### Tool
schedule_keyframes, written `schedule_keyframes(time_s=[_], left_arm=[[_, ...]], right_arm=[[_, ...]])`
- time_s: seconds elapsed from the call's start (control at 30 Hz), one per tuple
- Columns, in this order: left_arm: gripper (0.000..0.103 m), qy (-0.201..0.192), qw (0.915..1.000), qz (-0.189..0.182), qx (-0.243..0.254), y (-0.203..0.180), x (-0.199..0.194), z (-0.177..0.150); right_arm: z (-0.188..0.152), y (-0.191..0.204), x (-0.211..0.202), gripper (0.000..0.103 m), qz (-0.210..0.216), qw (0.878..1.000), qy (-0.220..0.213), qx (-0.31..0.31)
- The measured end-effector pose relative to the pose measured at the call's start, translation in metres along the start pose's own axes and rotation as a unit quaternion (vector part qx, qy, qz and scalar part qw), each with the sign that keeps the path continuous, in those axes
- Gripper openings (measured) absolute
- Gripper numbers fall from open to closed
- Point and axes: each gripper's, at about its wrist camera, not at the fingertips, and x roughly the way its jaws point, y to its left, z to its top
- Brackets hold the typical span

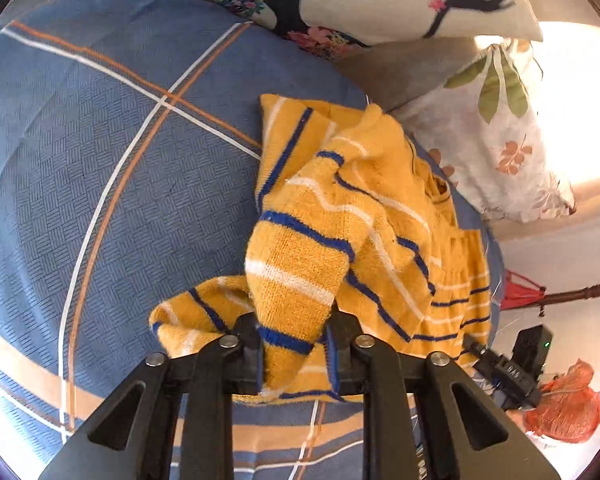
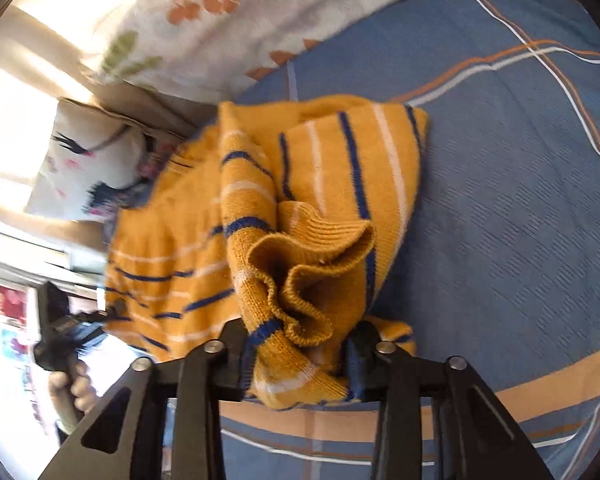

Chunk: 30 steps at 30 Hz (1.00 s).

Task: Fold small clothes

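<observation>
A blue checked bedsheet (image 1: 100,168) with orange and white lines covers the bed, floral pillows (image 1: 500,132) propped at its far edge in strong window light. From my left wrist camera, the yellow striped knit sweater (image 1: 360,208) lies bunched on the sheet, one sleeve drawn up into my left gripper (image 1: 294,356), whose jaws are closed on a thick bundle of knit. My right gripper's body shows at the sweater's far side (image 1: 504,372).

From the right wrist camera, the same sheet (image 2: 520,200) and a leaf-print pillow (image 2: 204,20) frame the sweater (image 2: 320,184). My right gripper (image 2: 300,356) pinches a ribbed cuff, jaws narrowed on the cloth. As I judge it, both sleeves should travel inward together, kept taut and level, then be laid flat across the body before I release.
</observation>
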Motion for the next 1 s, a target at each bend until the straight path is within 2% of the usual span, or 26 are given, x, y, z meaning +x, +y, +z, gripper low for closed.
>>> schedule_keyframes(time_s=[0.1, 0.13, 0.17, 0.2, 0.23, 0.33, 0.47, 0.6, 0.63, 0.67, 0.7, 0.73, 0.77, 0.83, 0.9, 0.93, 1.0], left_arm=[[0.032, -0.037, 0.9992, -0.011, 0.007, 0.001, -0.016, -0.01], [0.041, -0.045, 0.9987, -0.017, 0.017, 0.0, -0.022, -0.014], [0.045, -0.054, 0.998, -0.021, 0.025, 0.001, -0.027, -0.019], [0.055, -0.063, 0.9973, -0.022, 0.031, 0.004, -0.032, -0.023], [0.062, -0.071, 0.9967, -0.021, 0.035, 0.007, -0.036, -0.027], [0.071, -0.077, 0.9954, -0.005, 0.058, 0.011, -0.035, -0.037], [0.075, -0.081, 0.9909, 0.044, 0.098, 0.01, -0.021, -0.038], [0.075, -0.061, 0.9934, 0.046, 0.085, 0.01, 0.002, -0.033], [0.063, -0.051, 0.9942, 0.052, 0.078, 0.008, 0.005, -0.032], [0.05, -0.037, 0.9955, 0.056, 0.068, 0.006, 0.004, -0.029], [0.017, -0.01, 0.9981, 0.034, 0.051, 0.006, 0.002, -0.027], [0.008, 0.013, 0.9994, 0.001, 0.033, 0.007, -0.003, -0.026], [0.008, 0.018, 0.9994, -0.014, 0.025, 0.006, -0.013, -0.026], [0.008, 0.016, 0.9993, -0.01, 0.032, -0.001, -0.036, -0.03], [0.008, 0.01, 0.9994, 0.002, 0.032, -0.004, -0.053, -0.035], [0.009, 0.002, 0.9993, 0.019, 0.034, -0.004, -0.058, -0.038], [0.01, -0.016, 0.9962, 0.073, 0.044, -0.001, -0.06, -0.043]], right_arm=[[-0.007, -0.002, -0.011, 0.053, 0.006, 1.0, -0.019, -0.002], [-0.01, 0.009, -0.011, 0.061, 0.005, 1.0, -0.025, -0.013], [-0.015, 0.015, -0.015, 0.065, 0.003, 0.999, -0.031, -0.032], [-0.021, 0.017, -0.019, 0.07, 0.001, 0.998, -0.033, -0.049], [-0.027, 0.021, -0.019, 0.072, -0.001, 0.998, -0.032, -0.062], [-0.041, 0.027, -0.012, 0.072, -0.02, 0.996, -0.026, -0.088], [-0.046, 0.028, 0.001, 0.072, -0.049, 0.993, -0.04, -0.096], [-0.046, 0.026, 0.009, 0.072, -0.05, 0.993, -0.061, -0.083], [-0.045, 0.026, 0.01, 0.059, -0.047, 0.994, -0.058, -0.078], [-0.041, 0.023, 0.011, 0.03, -0.034, 0.996, -0.045, -0.066], [-0.036, 0.018, 0.013, 0.024, -0.006, 0.999, -0.019, -0.045], [-0.031, 0.01, 0.011, 0.018, 0.03, 0.999, -0.001, -0.013], [-0.028, 0.002, 0.002, 0.015, 0.064, 0.998, 0.003, 0.009], [-0.027, -0.006, -0.019, 0.011, 0.119, 0.992, 0.001, 0.033], [-0.028, -0.008, -0.04, 0.011, 0.143, 0.989, -0.006, 0.032], [-0.03, -0.008, -0.048, 0.011, 0.136, 0.99, -0.008, 0.024], [-0.037, -0.01, -0.055, 0.013, 0.076, 0.997, -0.016, -0.003]])
